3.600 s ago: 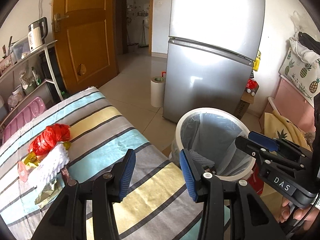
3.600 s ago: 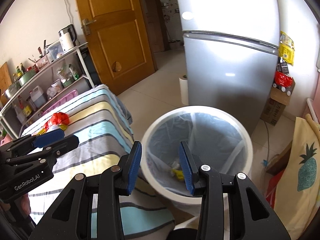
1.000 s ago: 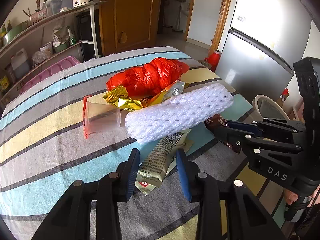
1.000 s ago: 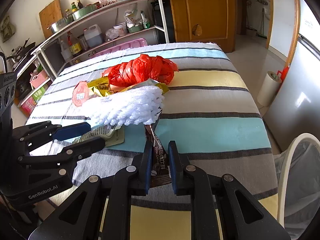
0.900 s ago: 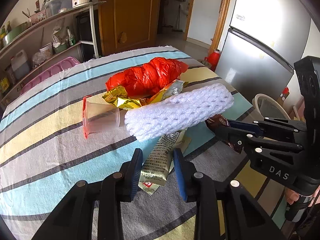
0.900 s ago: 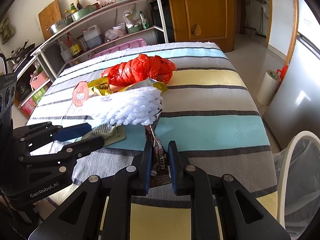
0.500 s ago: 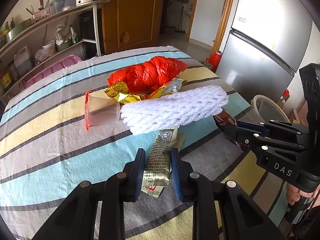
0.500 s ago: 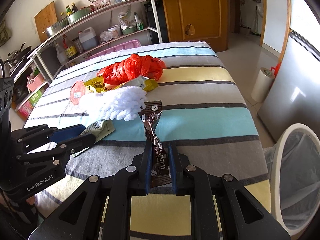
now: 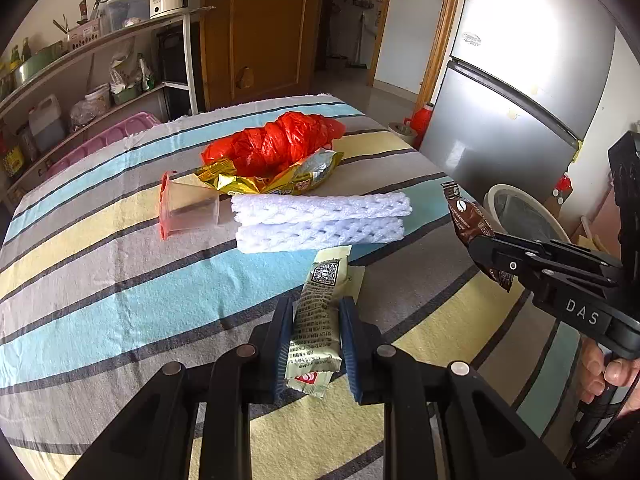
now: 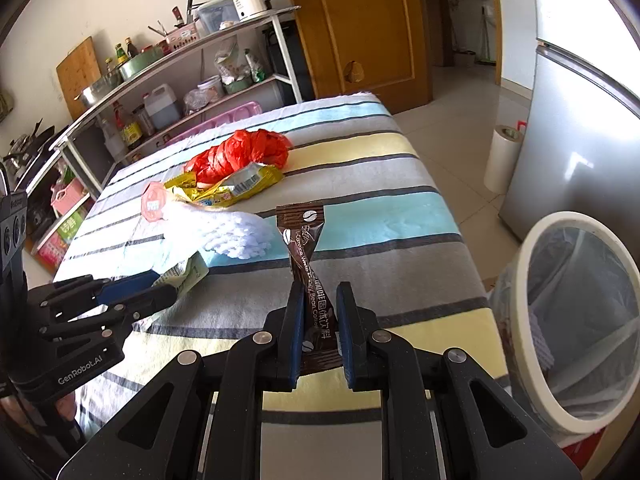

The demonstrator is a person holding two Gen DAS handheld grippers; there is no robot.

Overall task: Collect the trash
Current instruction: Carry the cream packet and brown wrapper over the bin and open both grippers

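My left gripper (image 9: 316, 308) has its jaws closing onto a pale green snack wrapper (image 9: 324, 280), and the pads press its sides. My right gripper (image 10: 320, 296) is shut on a brown coffee sachet (image 10: 304, 236), which stands up above the striped table (image 10: 400, 240). A white foam net (image 9: 320, 220), a clear cup with a red lid (image 9: 188, 212), a gold wrapper (image 9: 256, 184) and a red plastic bag (image 9: 276, 144) lie further back on the cloth. The white-rimmed bin (image 10: 532, 264) with its liner stands off the table's right edge.
A silver fridge (image 9: 520, 100) stands behind the bin. Metal shelves (image 10: 180, 64) with bottles and pots line the far left wall. A wooden door (image 10: 360, 28) is at the back. A paper roll (image 10: 500, 160) stands on the floor by the fridge.
The left jaws have closed onto the green wrapper and drawn it back from under the foam net. The right gripper has pulled the brown sachet clear of the pile, toward the bin.
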